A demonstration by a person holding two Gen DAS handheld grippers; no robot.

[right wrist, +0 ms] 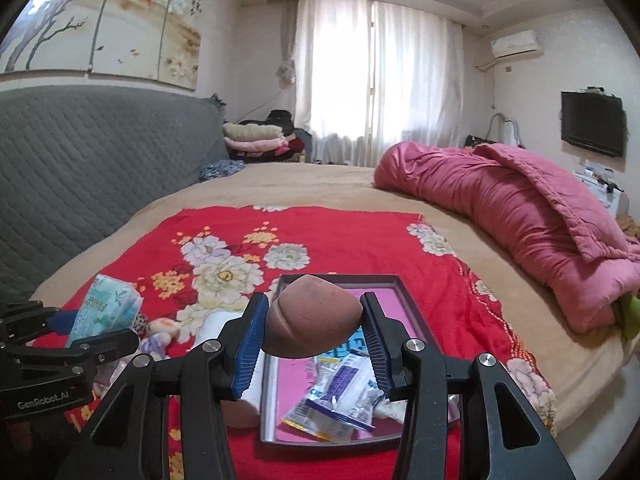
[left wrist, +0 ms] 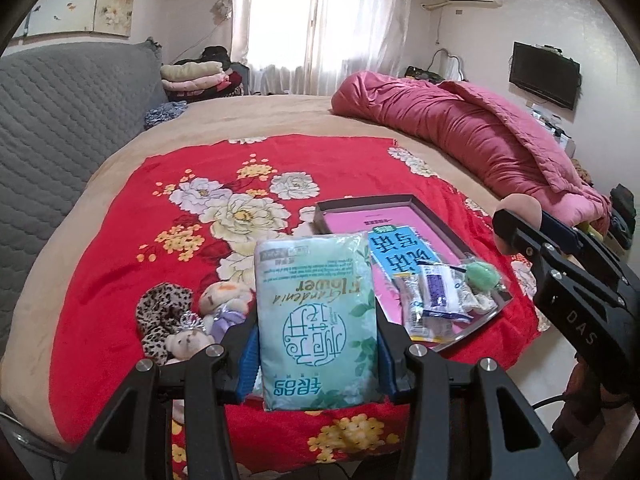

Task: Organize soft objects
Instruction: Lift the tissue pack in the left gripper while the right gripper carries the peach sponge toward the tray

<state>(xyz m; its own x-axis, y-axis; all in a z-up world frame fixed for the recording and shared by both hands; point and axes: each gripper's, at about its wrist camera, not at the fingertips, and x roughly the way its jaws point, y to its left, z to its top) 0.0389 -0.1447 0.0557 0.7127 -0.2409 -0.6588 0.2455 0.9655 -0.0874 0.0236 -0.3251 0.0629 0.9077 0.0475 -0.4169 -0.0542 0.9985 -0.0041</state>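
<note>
My left gripper (left wrist: pixel 316 330) is shut on a pale green tissue pack (left wrist: pixel 316 304), held upright above the red flowered blanket (left wrist: pixel 120 248). My right gripper (right wrist: pixel 314 306) is shut on a brown-pink makeup sponge (right wrist: pixel 312 324) above the near left corner of a dark-rimmed tray (right wrist: pixel 340 278) with a pink bottom. In the tray (left wrist: pixel 360 200) lie a blue pack (left wrist: pixel 400 252), plastic sachets (left wrist: pixel 436 300) and a green puff (left wrist: pixel 482 274). Left of the tissue pack lie a leopard scrunchie (left wrist: pixel 160 312), a small teddy bear (left wrist: pixel 186 344) and a plush toy (left wrist: pixel 224 296). The right gripper (left wrist: pixel 520 218) shows at the right with the sponge (left wrist: pixel 520 204).
A rolled pink quilt (right wrist: pixel 520 220) lies along the bed's right side. A grey quilted headboard (right wrist: pixel 80 160) stands on the left. Folded blankets (right wrist: pixel 252 136) are stacked at the back by the window. The bed's edge drops off at the right, below a wall TV (right wrist: pixel 592 128).
</note>
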